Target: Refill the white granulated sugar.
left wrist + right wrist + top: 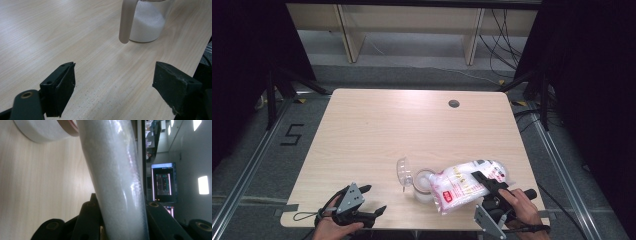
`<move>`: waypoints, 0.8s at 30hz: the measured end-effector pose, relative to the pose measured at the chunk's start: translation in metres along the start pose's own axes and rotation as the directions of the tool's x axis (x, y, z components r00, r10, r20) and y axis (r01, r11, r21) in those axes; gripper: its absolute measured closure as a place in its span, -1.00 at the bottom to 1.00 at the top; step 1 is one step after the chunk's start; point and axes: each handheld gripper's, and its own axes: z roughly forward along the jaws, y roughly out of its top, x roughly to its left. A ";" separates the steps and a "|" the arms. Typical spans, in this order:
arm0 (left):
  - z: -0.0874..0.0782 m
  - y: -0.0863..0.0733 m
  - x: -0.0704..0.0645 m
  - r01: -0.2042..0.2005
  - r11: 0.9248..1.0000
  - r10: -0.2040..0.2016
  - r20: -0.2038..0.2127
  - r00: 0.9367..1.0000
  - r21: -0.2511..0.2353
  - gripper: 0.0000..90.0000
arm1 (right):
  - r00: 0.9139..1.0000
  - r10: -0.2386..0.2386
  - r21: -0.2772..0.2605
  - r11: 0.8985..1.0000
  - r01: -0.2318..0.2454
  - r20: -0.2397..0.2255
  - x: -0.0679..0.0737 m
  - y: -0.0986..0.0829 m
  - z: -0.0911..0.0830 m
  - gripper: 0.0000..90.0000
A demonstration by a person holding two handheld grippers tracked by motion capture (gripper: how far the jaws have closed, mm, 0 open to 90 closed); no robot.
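Bag: clear plastic, white grains inside, red print on its face. It lies tilted over the near right part of the table, its low end at the jar's mouth. In my right gripper view the bag runs up between my jaws as a thick pale column.

Right gripper: mine, clamped on the bag, one jaw pressed to each side of it. My hand holds the grip at the table's near right edge.

Jar: clear glass, upright, just left of the bag and touching it at the rim. In the left gripper view the jar is partly full of white grains, heaped higher on one side.

Lid: clear, hinged, swung back to the jar's left. Its clasp hangs down in front of the glass.

Left gripper: mine, jaws spread wide with nothing between them, low over bare wood near the front left edge, well apart from the jar.

Table: pale wood grain, a small round grommet near its far right.
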 end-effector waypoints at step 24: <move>-0.001 0.001 0.002 0.007 1.000 -0.007 -0.007 1.000 -0.002 -0.60 | 0.923 0.373 -0.108 0.918 -0.382 -0.091 -0.005 -0.022 0.036 0.73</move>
